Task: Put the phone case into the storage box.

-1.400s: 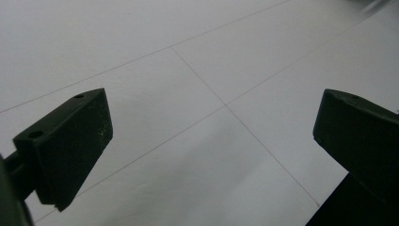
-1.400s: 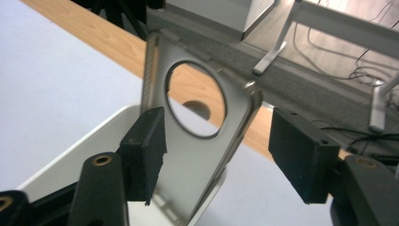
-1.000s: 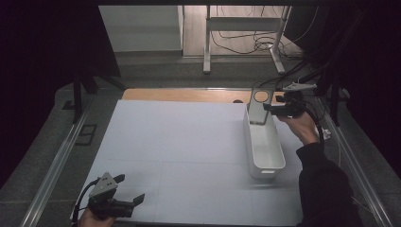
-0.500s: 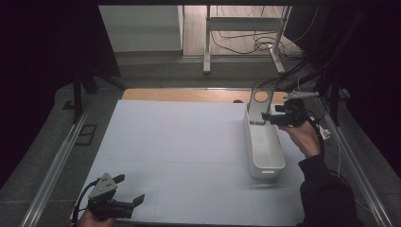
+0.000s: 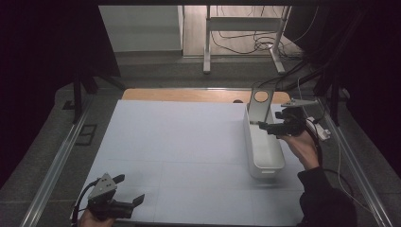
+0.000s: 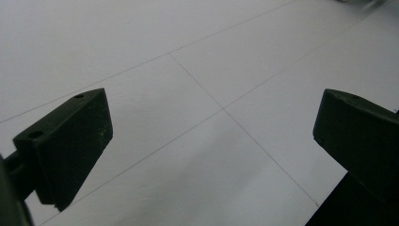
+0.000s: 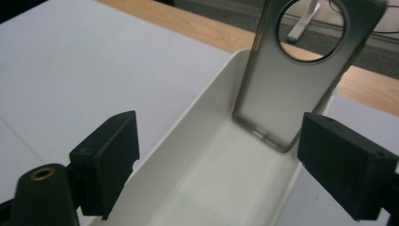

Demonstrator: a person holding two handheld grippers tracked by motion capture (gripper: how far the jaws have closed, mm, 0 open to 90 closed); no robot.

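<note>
A translucent grey phone case (image 5: 259,105) with a round camera hole stands upright, leaning against the far end wall of a long white bin (image 5: 264,150). My right gripper (image 5: 263,126) hovers over the bin's right rim, just on the near side of the case. Its jaws have just been opening and nothing sits between them. In the right gripper view the phone case (image 7: 291,89) rises ahead of the right gripper (image 7: 221,139), untouched by either pad, with the bin (image 7: 211,188) below. At the table's near left corner my left gripper (image 5: 130,189) rests open over the bare white mat (image 6: 211,70).
The white mat (image 5: 179,142) covers most of the table. A wooden strip (image 5: 189,94) runs along its far edge. Metal rails (image 5: 52,170) border both sides. Desk legs and cables (image 5: 236,42) lie on the floor beyond.
The right gripper set the phone case into the bin's far end, opened its jaws, and drew back toward the right. The left gripper kept still.
</note>
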